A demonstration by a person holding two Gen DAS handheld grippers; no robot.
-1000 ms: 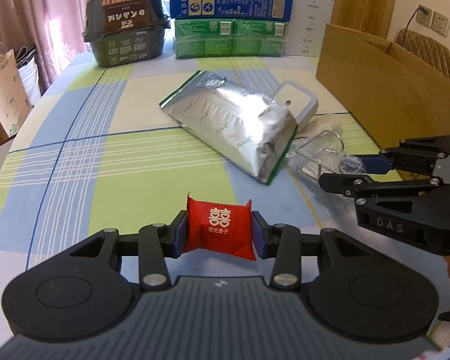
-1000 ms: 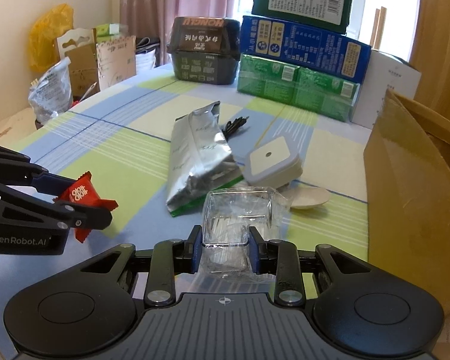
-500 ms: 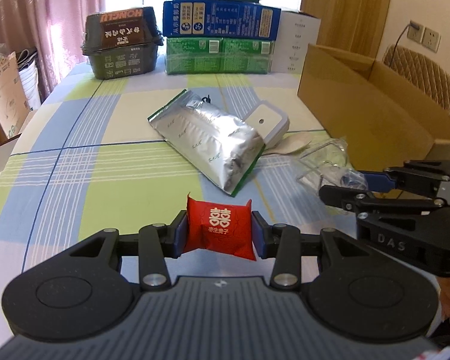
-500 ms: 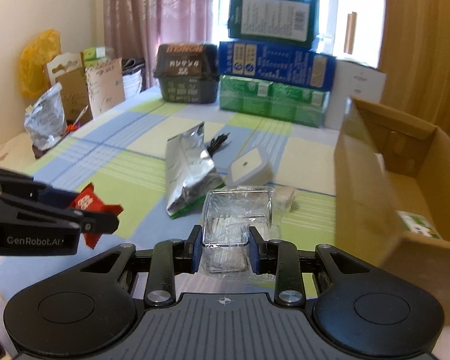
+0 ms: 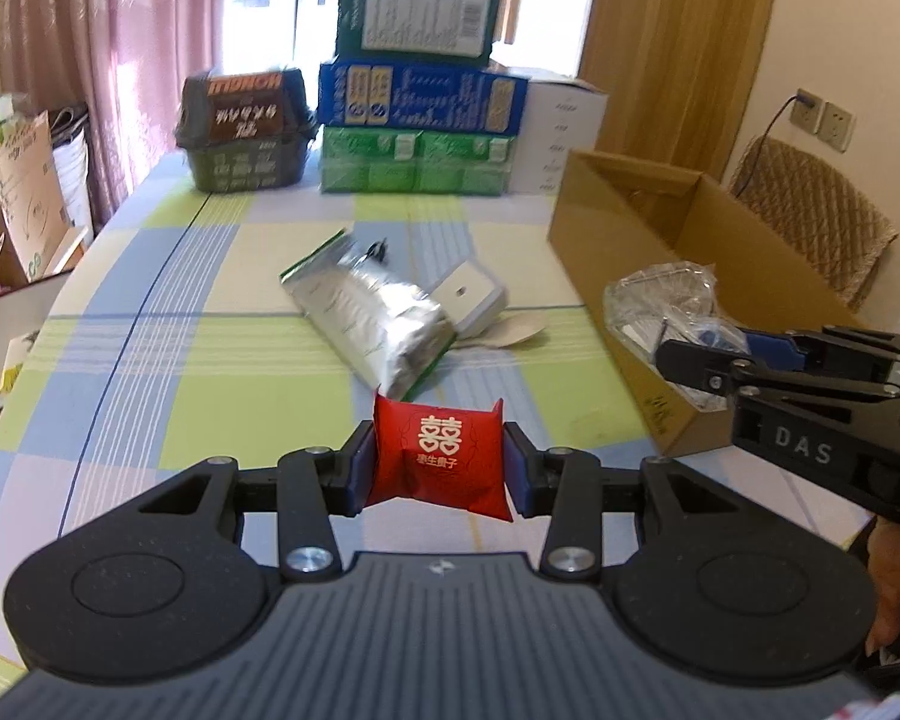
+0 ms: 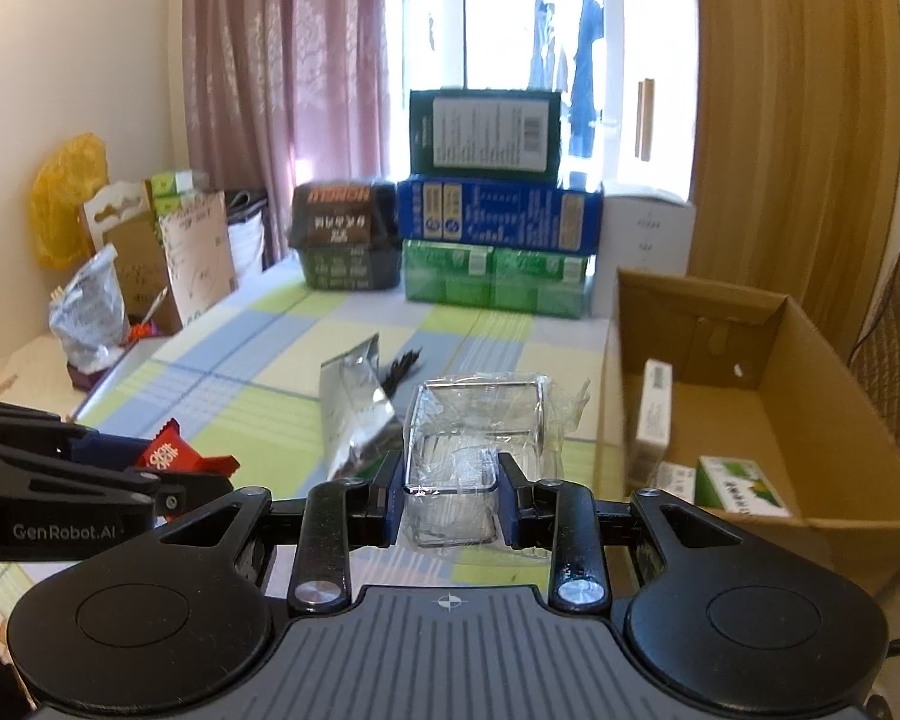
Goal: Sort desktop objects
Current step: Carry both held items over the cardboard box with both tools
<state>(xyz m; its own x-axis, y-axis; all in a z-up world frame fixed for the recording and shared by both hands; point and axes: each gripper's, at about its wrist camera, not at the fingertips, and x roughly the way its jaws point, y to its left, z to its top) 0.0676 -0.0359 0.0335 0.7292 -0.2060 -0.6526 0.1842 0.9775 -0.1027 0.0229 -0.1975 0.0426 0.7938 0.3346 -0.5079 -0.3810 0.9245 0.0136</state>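
My left gripper [image 5: 438, 465] is shut on a red packet [image 5: 439, 457] with white characters, held above the checked tablecloth [image 5: 168, 360]. My right gripper [image 6: 450, 498] is shut on a clear plastic box in crinkled wrap [image 6: 471, 444]. In the left wrist view that wrapped box [image 5: 660, 306] and the right gripper [image 5: 696, 363] hang at the near corner of an open cardboard box [image 5: 642, 252]. The right wrist view shows the left gripper [image 6: 210, 483] with the red packet [image 6: 168, 456] at the lower left. A silver foil pouch [image 5: 372, 318] and a white square device [image 5: 468, 297] lie mid-table.
The cardboard box [image 6: 768, 414] on the right holds several small green and white cartons [image 6: 738, 486]. Stacked blue, green and dark boxes [image 5: 414, 120] and a black noodle case [image 5: 246, 132] line the far edge. A beige spoon [image 5: 510, 336] and black cable [image 6: 402, 369] lie by the pouch.
Both grippers rose and drew back with their loads still held. The table items look smaller and farther. The right gripper with the wrapped box moved beside the cardboard box, whose inside now shows.
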